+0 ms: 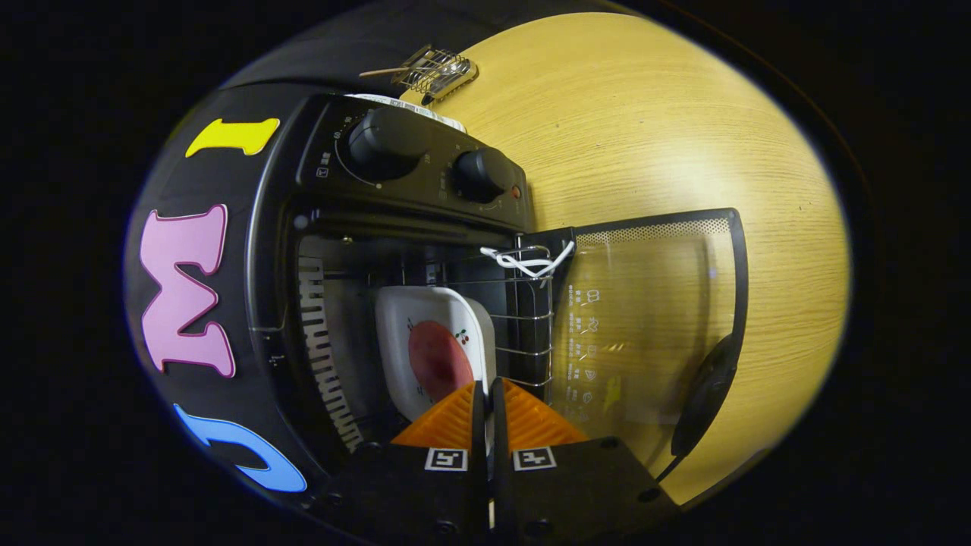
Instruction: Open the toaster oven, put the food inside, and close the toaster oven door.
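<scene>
Your gripper (487, 394) has its fingers pressed nearly together, pinching the near rim of the white plate (425, 334) between them. That plate carries a reddish round piece of food (438, 358) and sits inside the toaster oven (394, 227), on its wire rack (523, 318). You see the glass door (652, 318) swung fully open over the wooden worktop (683, 129). A small wire tool (436, 72) lies on the worktop beyond the oven.
</scene>
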`<state>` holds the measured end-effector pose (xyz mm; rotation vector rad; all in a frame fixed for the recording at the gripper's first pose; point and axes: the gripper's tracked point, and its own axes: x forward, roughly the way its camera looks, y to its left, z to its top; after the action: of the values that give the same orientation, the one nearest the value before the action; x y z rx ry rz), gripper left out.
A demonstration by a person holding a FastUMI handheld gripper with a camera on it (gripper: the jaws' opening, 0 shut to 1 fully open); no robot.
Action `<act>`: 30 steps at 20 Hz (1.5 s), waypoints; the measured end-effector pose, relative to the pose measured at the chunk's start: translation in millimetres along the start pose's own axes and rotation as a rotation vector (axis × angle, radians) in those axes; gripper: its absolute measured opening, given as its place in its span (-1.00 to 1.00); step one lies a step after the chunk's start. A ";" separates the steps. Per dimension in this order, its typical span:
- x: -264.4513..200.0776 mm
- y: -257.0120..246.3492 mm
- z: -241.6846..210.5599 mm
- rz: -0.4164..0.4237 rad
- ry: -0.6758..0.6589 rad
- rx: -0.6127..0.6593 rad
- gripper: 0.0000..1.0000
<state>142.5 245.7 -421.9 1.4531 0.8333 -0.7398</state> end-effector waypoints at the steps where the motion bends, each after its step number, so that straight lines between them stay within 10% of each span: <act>1: 4.3 1.6 -4.1 0.009 0.022 0.016 -0.82; 8: -15.7 -0.9 -11.6 0.029 0.121 -0.010 -0.12; 12: -36.7 -5.5 -14.4 0.033 0.196 -0.041 1.00; 17: -88.0 -12.7 -14.3 0.031 0.294 -0.227 0.97; 24: -125.7 -50.0 9.2 0.106 0.225 -0.967 0.97; 30: -121.8 -126.5 -0.2 -0.019 0.231 -1.407 0.98</act>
<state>-29.4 237.8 -387.0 0.2410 1.1679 0.1104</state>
